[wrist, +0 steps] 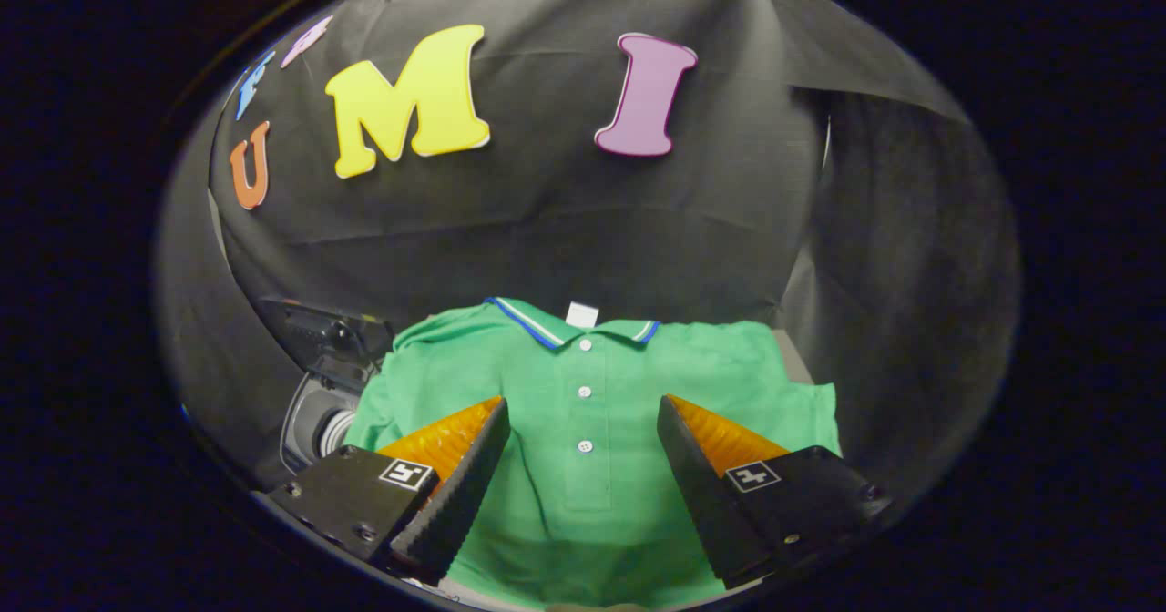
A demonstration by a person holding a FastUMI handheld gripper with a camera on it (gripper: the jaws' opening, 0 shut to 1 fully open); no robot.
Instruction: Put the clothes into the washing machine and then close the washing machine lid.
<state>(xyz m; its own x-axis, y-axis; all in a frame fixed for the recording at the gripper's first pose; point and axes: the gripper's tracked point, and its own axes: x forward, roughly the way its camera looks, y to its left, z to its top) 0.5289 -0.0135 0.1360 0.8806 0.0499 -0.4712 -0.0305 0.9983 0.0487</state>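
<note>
A green polo shirt with a striped collar and white buttons lies spread flat, its collar toward the booth's wall. My gripper hovers over the shirt's chest, open wide, with the button placket showing between the two fingers. Nothing is held. The left fingertip and the right fingertip each overlap the shirt's front. To the left of the shirt stands a small washing machine, its round opening facing me and its dark lid raised behind it.
The black cloth wall rises just behind the shirt's collar. A strip of pale table surface shows past the shirt's right shoulder. The washing machine sits close against the shirt's left sleeve.
</note>
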